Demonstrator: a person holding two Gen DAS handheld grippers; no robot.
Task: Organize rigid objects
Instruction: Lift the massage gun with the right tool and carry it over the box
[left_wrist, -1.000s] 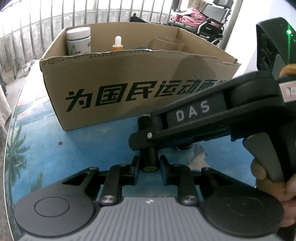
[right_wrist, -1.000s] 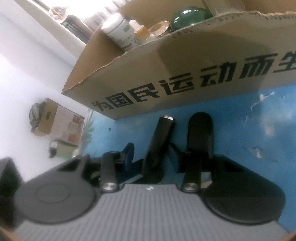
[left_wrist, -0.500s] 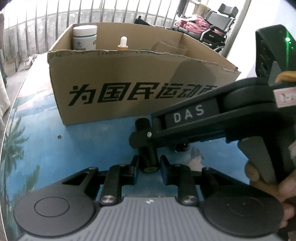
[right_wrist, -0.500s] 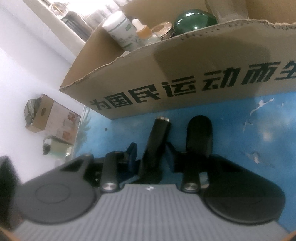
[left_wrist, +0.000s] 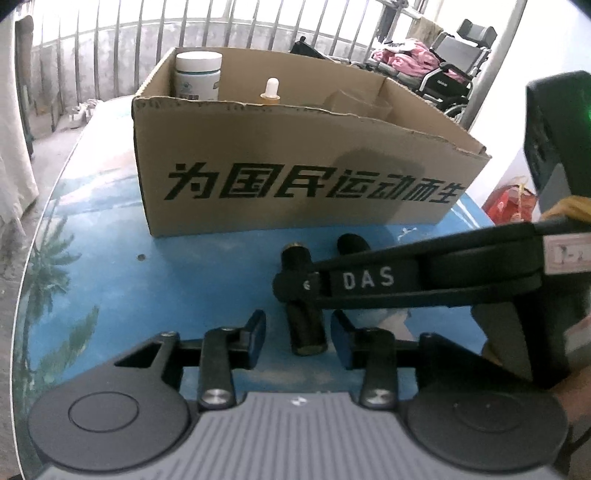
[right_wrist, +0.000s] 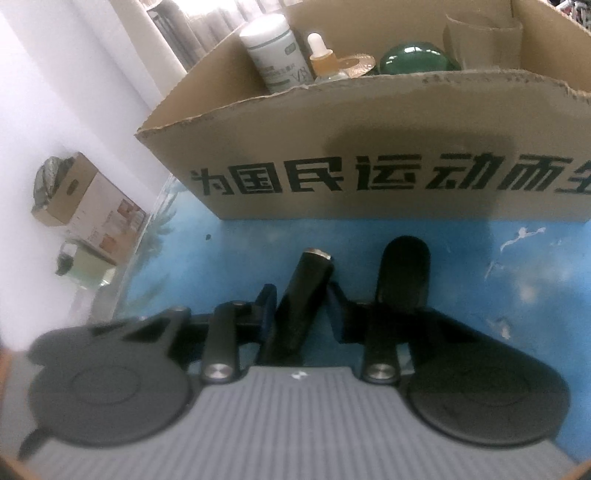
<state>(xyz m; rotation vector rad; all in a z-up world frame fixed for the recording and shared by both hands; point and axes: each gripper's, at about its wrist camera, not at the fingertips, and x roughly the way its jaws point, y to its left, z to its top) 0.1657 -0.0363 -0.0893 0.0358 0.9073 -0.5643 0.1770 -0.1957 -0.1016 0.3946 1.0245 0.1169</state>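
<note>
On the left, the left gripper (left_wrist: 298, 341) hangs low over the blue surface (left_wrist: 110, 280) with its fingers apart and empty; the near end of a black tube (left_wrist: 304, 332) lies in the gap between them, touching neither that I can tell. The tube's long axis runs away from the camera, toward the cardboard box (left_wrist: 295, 173) standing just beyond it.

Moving right, the right gripper (right_wrist: 303, 314) reaches in crosswise from that side and is clamped on the same black tube at about mid-length. In its own view the tube sits between the fingers, tilted, its metal-rimmed far end pointing at the box wall. Whether the tube rests on the surface or is lifted slightly I cannot tell.

So the right hand has the tube, and the box opening lies ahead and above. My judgement is that the coming move is a lift over the torn front edge, placing the tube beside the white jar (right_wrist: 275, 51), dropper bottle (right_wrist: 321, 55) and green sphere (right_wrist: 417, 55) already inside.
</note>
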